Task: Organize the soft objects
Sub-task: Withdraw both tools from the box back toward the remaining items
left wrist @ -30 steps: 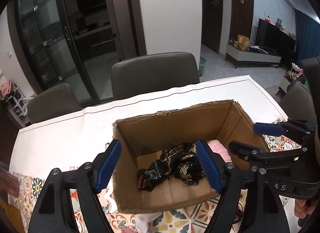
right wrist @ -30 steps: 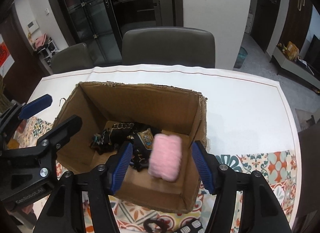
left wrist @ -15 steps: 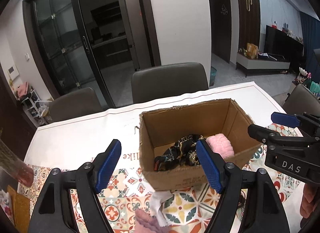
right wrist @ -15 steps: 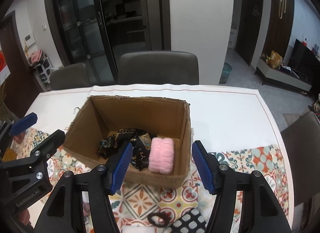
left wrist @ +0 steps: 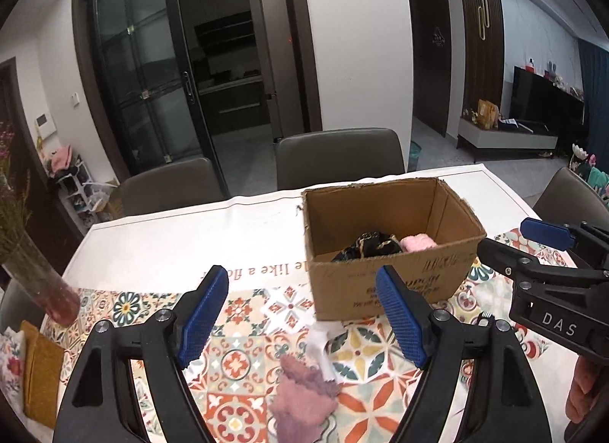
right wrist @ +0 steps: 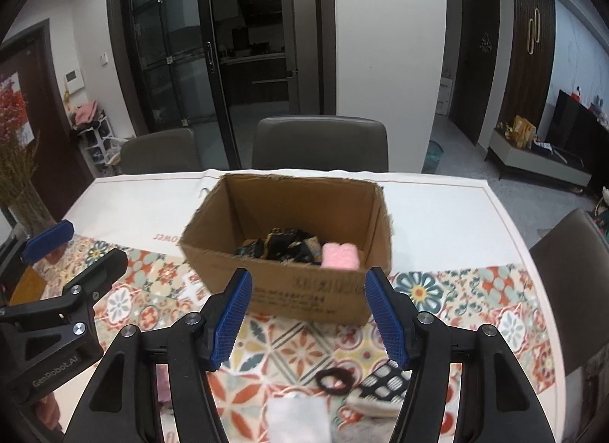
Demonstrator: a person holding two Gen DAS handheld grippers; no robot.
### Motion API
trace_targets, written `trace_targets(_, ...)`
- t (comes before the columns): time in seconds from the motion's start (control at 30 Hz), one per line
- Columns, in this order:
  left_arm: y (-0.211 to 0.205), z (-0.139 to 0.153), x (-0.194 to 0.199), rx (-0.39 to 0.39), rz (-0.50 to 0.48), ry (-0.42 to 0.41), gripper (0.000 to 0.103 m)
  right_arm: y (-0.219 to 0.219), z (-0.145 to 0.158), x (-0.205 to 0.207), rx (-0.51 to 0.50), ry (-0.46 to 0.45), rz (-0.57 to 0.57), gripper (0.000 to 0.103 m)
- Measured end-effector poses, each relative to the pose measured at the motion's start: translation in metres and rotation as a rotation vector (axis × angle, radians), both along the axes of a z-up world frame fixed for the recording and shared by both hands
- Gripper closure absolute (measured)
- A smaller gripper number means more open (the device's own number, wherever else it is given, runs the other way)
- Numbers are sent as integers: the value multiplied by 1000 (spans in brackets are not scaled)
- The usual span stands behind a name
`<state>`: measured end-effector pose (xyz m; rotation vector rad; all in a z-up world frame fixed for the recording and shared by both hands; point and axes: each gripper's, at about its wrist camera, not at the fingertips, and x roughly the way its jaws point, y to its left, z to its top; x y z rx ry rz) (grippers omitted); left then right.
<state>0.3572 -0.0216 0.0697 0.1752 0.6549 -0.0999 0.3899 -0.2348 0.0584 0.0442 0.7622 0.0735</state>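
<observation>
The open cardboard box (left wrist: 380, 287) (right wrist: 323, 290) stands on the table. Inside it lie a black patterned cloth (left wrist: 371, 247) (right wrist: 281, 247) and a pink fluffy roll (left wrist: 418, 242) (right wrist: 340, 255). My left gripper (left wrist: 300, 275) hovers in front of the box's left corner, its jaws opening with nothing between them. Below it lie a mauve cloth (left wrist: 304, 397) and a white cloth (left wrist: 319, 344). My right gripper (right wrist: 309, 279) is open and empty before the box's front wall. Near it lie a black hair tie (right wrist: 335, 380), a black-and-white patterned piece (right wrist: 384, 386) and a white cloth (right wrist: 297, 420).
A glass vase (left wrist: 42, 279) (right wrist: 26, 207) with dried flowers stands at the table's left edge, with a yellow cloth (left wrist: 42, 367) beside it. Grey chairs (left wrist: 338, 157) line the far side and another chair (right wrist: 571, 283) stands at the right. The patterned tablecloth (right wrist: 475, 302) covers the near half.
Both grippers have drawn back and up from over the box, which now looks smaller. The pink roll, earlier blurred between the right pads, lies in the box.
</observation>
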Motion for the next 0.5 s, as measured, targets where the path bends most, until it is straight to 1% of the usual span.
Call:
trace_targets(0.13, 5, -1, -22, 28, 10, -40, 17, 6, -5, -18, 7, -14, -6, 40)
trace_targets(0.3, 10, -9, -45, 51, 24, -63, 16, 12, -16, -43, 48, -46, -3, 40)
trace_targets(0.37, 13, -14, -52, 46, 22, -65, 16, 14, -21, -52, 58, -60, -4, 40)
trace_targets(0.5, 20, -26, -67, 30, 32, -70, 15, 13, -31, -67, 95, -82, -47, 40)
